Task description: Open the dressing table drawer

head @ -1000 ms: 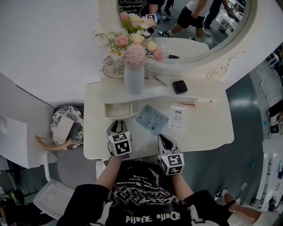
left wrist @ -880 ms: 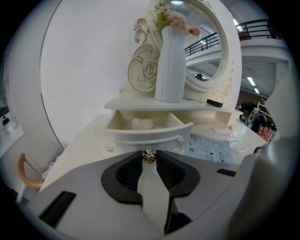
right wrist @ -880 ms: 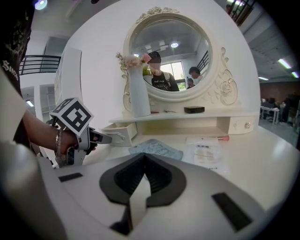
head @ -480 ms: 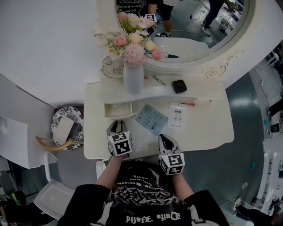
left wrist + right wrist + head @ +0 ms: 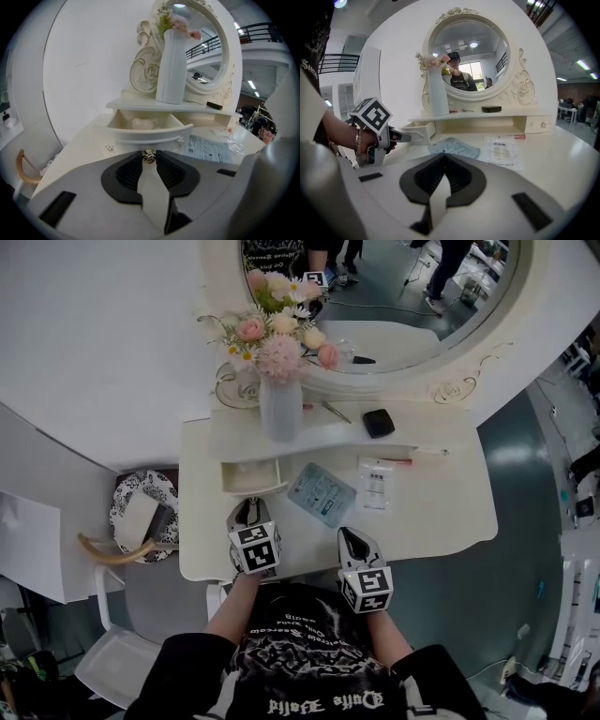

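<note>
The white dressing table [image 5: 441,512] has a small left drawer [image 5: 251,474] standing pulled out, with something pale lying inside [image 5: 141,123]. My left gripper [image 5: 247,507] sits right at the drawer's front, shut on its small silver knob [image 5: 149,156], which shows between the pad tips. From the right gripper view the left gripper [image 5: 408,137] reaches the drawer front [image 5: 421,135]. My right gripper [image 5: 350,535] hovers over the table's front edge, shut with nothing in it, apart from the drawer.
A white vase of flowers [image 5: 280,407] stands on the shelf above the drawer, under the round mirror [image 5: 412,296]. A bluish packet [image 5: 322,493], a clear packet [image 5: 377,486] and a black box [image 5: 379,423] lie on the table. A patterned stool [image 5: 141,512] stands at the left.
Neither gripper nor the drawer has moved. Only the people reflected in the mirror have shifted.
</note>
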A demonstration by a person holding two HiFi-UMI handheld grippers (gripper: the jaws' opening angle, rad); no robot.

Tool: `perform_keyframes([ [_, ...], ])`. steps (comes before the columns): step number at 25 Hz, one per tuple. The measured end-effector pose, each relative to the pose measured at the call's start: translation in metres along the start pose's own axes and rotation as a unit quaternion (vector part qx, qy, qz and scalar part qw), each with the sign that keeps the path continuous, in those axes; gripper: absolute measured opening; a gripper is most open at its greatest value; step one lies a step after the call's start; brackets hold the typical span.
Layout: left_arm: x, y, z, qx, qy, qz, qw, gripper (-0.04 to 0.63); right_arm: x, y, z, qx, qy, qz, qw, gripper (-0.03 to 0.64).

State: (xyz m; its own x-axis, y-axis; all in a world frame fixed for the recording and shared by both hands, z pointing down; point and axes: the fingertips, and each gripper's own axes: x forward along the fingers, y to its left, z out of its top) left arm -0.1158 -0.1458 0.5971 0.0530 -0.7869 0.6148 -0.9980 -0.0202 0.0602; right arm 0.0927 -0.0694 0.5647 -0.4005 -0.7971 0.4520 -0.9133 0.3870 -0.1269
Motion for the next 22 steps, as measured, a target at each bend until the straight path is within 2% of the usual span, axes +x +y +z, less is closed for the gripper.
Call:
perform_keyframes([
  [8, -0.002, 0.000, 0.000, 0.010, -0.012, -0.005, 0.9999, 0.103, -0.001, 0.001, -0.003, 0.003, 0.000, -0.002, 1.000, 0.010],
  [14, -0.005, -0.002, 0.002, -0.002, -0.012, -0.012, 0.9999, 0.103, -0.001, 0.001, -0.002, 0.004, -0.002, -0.003, 1.000, 0.011],
  [18, -0.006, -0.004, -0.002, -0.016, -0.018, -0.033, 0.9992, 0.155, 0.001, 0.004, -0.002, 0.005, -0.001, -0.002, 1.000, 0.011],
  [22, -0.012, -0.003, -0.004, -0.022, -0.021, -0.044, 0.9986, 0.161, 0.004, 0.003, -0.003, 0.012, 0.004, -0.001, 1.000, 0.011],
])
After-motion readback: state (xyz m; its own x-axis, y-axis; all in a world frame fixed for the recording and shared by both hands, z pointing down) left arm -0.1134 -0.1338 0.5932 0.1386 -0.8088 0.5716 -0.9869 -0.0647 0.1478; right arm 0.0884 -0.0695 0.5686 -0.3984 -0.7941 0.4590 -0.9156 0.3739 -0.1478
